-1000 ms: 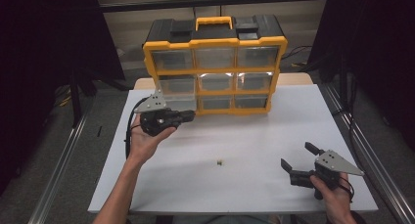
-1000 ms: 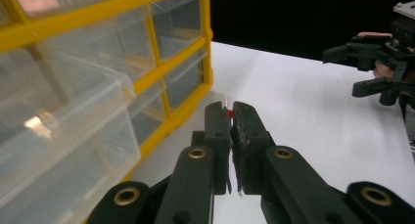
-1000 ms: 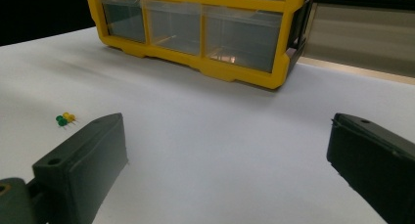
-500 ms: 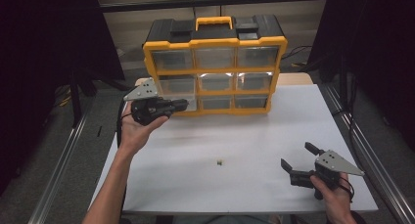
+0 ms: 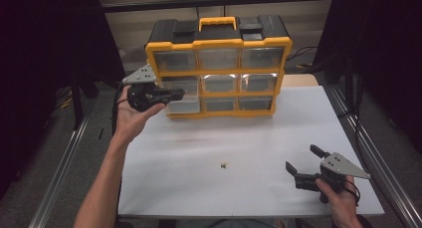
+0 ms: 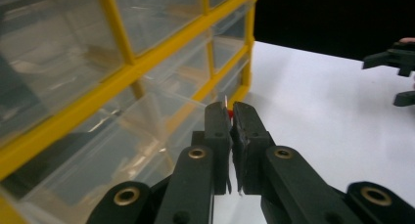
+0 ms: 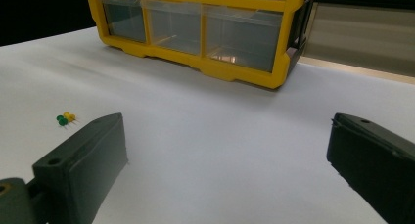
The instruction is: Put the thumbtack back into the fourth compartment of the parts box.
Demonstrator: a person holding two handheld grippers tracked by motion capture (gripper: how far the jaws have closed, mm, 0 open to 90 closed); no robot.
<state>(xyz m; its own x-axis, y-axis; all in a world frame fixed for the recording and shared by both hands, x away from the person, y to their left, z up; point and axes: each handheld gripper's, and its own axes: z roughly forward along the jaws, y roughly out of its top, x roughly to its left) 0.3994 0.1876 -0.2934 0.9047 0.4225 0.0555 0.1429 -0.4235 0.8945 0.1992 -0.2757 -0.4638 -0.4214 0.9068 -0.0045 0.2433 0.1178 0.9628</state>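
Note:
A yellow drawer organizer (image 5: 219, 63) with clear drawers stands at the back of the white table (image 5: 259, 138). My left gripper (image 5: 179, 93) hovers in front of its left column, beside the middle drawer (image 6: 147, 116). In the left gripper view the left gripper (image 6: 230, 111) is shut on a small red push pin (image 6: 229, 116), whose metal tip pokes up between the pads. My right gripper (image 5: 303, 158) rests near the front right of the table with its jaws open and nothing between them. A green and a yellow push pin (image 7: 65, 118) lie together on the table (image 5: 224, 165).
Metal rails (image 5: 363, 153) run along both sides of the table. Dark curtains close off the left and right. The table's front edge (image 5: 224, 214) is close to the right hand.
My left gripper has risen and moved back and left, from over the table to the organizer's middle-left drawer, still shut. The right gripper has stayed put.

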